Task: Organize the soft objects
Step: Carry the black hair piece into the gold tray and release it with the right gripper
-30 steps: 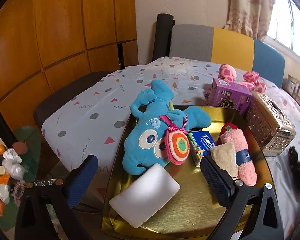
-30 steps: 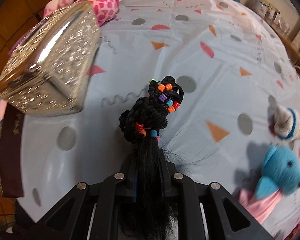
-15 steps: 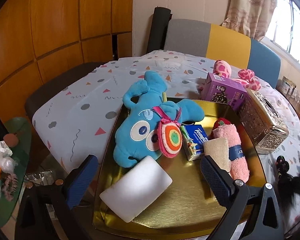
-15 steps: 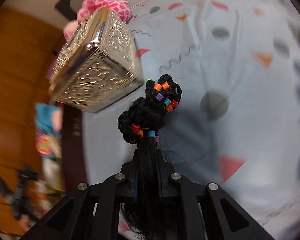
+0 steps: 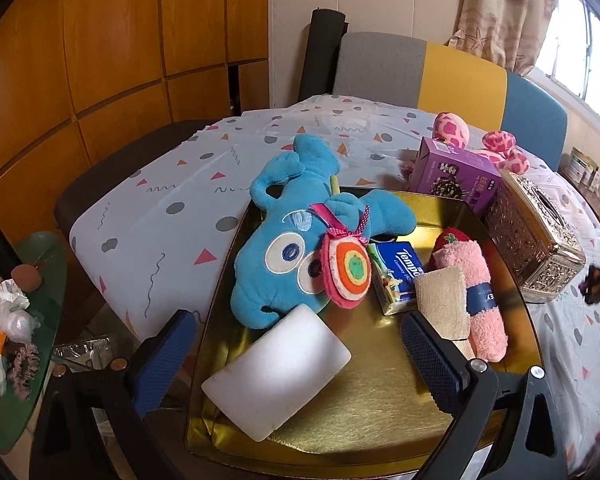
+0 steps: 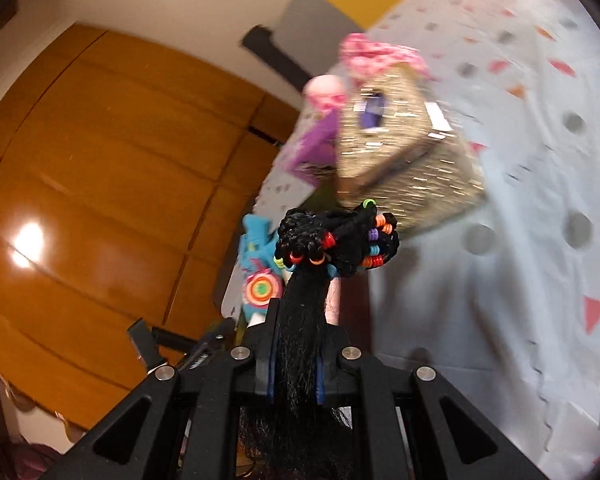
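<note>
Hair fills the middle of my right claw (image 6: 296, 344): its two fingers are clamped on a black hairpiece (image 6: 332, 240), whose loose strands run back between them and hide the pads, while the braided, bead-studded knot sticks out just past the tips. Beyond the knot everything smears with blur; I can make out the silver tissue box (image 6: 404, 168), a purple carton (image 6: 312, 148) behind it and something pink farther back, shape unclear. Low and to the left of the knot, the blue plush toy (image 6: 256, 248) shows only in part. My left claw (image 5: 296, 354) hangs spread wide and holds nothing, above the near end of the gold tray (image 5: 380, 420). Between its fingers lies a white sponge block (image 5: 276, 368); ahead lie the blue plush, its tail off the tray's far rim, a tissue pack (image 5: 398, 276) and a rolled pink towel (image 5: 480, 292), half hidden behind a beige roll (image 5: 444, 300). At the far right edge the hairpiece is cut off.
</note>
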Tool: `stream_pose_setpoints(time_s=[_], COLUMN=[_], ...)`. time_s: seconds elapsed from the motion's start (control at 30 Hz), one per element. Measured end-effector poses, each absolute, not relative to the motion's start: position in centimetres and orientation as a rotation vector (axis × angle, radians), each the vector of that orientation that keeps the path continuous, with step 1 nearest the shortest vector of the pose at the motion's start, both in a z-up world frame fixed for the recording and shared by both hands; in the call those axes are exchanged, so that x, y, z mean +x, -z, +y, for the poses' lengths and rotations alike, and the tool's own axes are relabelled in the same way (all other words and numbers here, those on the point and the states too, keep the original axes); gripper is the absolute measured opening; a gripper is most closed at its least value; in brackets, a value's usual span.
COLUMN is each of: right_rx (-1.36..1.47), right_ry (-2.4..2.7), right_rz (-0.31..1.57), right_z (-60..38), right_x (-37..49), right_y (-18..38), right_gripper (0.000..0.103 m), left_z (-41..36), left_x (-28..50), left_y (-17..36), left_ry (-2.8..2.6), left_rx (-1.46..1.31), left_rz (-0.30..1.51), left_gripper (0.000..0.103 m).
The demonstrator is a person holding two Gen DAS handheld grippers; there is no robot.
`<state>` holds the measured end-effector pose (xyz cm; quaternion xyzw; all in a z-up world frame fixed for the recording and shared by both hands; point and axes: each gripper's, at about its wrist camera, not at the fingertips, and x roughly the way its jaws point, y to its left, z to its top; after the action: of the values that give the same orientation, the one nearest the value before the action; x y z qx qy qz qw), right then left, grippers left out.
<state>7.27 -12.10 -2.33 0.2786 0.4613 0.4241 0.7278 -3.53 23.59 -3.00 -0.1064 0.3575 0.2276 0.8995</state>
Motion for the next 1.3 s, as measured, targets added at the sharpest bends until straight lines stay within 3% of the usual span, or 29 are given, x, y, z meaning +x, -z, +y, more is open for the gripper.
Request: stream_pose_setpoints(time_s=[0.47, 0.7, 1.0, 1.3], right_rx=[0.217, -0.055, -0.116, -0.043], right_ry=[-1.077, -1.054, -1.061, -1.001], right_rz=[1.087, 1.163, 1.170, 1.048], right_z=[3.7, 12.0, 12.4, 8.7], right_x=[7.1, 6.0, 5.0, 5.3], right_y=[1.4, 6.6, 8.1, 4.3], right_gripper=[0.011, 0.014, 0.037, 0.041], left_z=[26.7, 29.0, 29.2, 27.6], left_x=[-4.8, -5.9, -5.8, -5.3], left_y=[3.0, 3.3, 3.8, 3.0], left_ry=[-0.548, -0.608, -0.600, -0.550], left_rx=[-0.257, -0.283, -0.267, -0.227], left_rz=[0.716, 0.707, 0.712, 0.713], left_gripper=[0.103, 0.103, 0.103, 0.103])
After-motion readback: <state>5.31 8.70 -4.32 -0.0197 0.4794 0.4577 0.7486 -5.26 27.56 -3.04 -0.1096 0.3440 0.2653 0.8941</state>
